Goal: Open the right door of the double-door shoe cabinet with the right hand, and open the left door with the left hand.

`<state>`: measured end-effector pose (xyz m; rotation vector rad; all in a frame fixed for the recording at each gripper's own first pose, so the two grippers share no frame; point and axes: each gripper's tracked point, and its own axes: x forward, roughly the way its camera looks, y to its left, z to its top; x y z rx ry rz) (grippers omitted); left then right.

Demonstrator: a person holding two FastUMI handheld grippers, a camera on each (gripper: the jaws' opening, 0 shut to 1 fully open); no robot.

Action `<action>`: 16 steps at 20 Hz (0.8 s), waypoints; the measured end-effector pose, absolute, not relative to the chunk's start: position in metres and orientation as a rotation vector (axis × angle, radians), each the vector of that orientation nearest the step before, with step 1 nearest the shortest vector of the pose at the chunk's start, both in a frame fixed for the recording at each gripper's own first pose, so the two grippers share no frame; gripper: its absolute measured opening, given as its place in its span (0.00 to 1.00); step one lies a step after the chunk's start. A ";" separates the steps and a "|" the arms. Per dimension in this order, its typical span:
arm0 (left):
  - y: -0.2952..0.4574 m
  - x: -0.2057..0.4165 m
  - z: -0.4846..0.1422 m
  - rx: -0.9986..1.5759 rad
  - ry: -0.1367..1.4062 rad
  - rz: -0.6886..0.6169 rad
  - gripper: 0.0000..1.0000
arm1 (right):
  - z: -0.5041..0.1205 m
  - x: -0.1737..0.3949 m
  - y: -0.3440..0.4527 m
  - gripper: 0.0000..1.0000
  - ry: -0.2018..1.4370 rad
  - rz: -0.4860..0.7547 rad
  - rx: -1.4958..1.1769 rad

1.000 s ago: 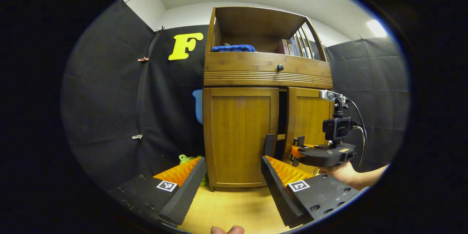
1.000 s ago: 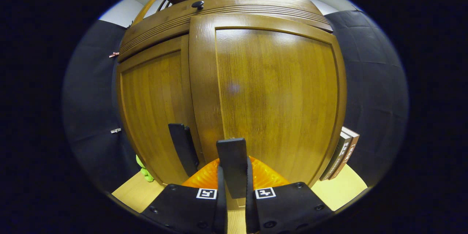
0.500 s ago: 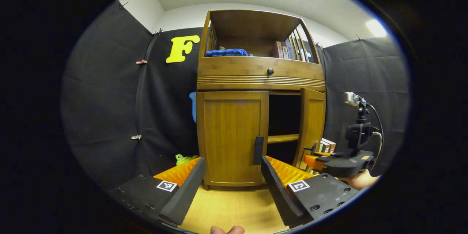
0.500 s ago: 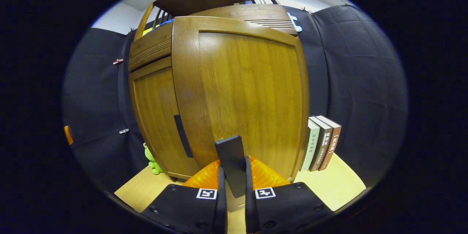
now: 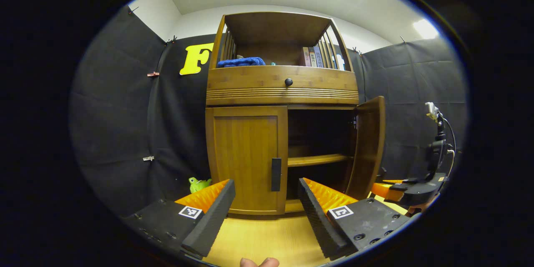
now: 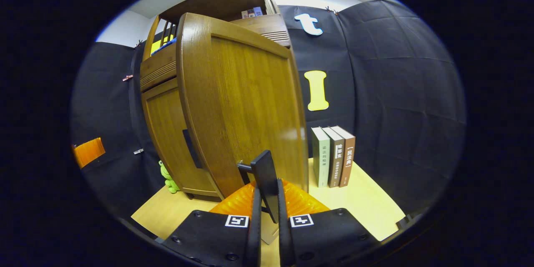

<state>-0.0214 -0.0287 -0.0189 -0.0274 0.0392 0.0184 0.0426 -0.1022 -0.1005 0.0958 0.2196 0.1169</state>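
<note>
A wooden shoe cabinet [image 5: 282, 89] stands ahead on the pale floor. Its left door [image 5: 246, 158] is closed, with a dark vertical handle [image 5: 276, 174] at its inner edge. The right door [image 5: 368, 146] is swung wide, baring a dark interior and a shelf [image 5: 315, 160]. In the right gripper view that door [image 6: 246, 104] fills the centre, and my right gripper [image 6: 266, 200] is shut on its dark handle [image 6: 267, 179]. My left gripper [image 5: 265, 200] is open, short of the left door, with the handle showing between its fingers. The right gripper [image 5: 411, 192] appears at the far right.
Three upright books [image 6: 333, 156] stand on the floor right of the cabinet. A green toy frog [image 5: 198, 183] lies at the cabinet's left foot. A blue cloth [image 5: 241, 62] and books rest on the top shelf, above a drawer with a dark knob [image 5: 288, 81].
The right door has swung from slightly ajar to wide open, pulled by my right gripper, which moved right. My left gripper has shifted so the left door's handle lies between its fingers.
</note>
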 end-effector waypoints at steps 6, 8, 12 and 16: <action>-0.066 0.000 -0.015 -0.037 0.041 0.010 0.94 | -0.091 0.048 -0.169 0.16 0.222 0.095 0.073; -0.075 0.005 -0.013 -0.038 0.044 0.012 0.92 | -0.089 0.045 -0.180 0.16 0.230 0.120 0.059; -0.086 0.017 -0.017 -0.038 0.055 0.015 0.94 | -0.079 0.042 -0.208 0.16 0.214 0.117 0.013; -0.091 0.028 -0.026 -0.032 0.067 0.014 0.92 | -0.071 0.043 -0.229 0.16 0.196 0.086 0.036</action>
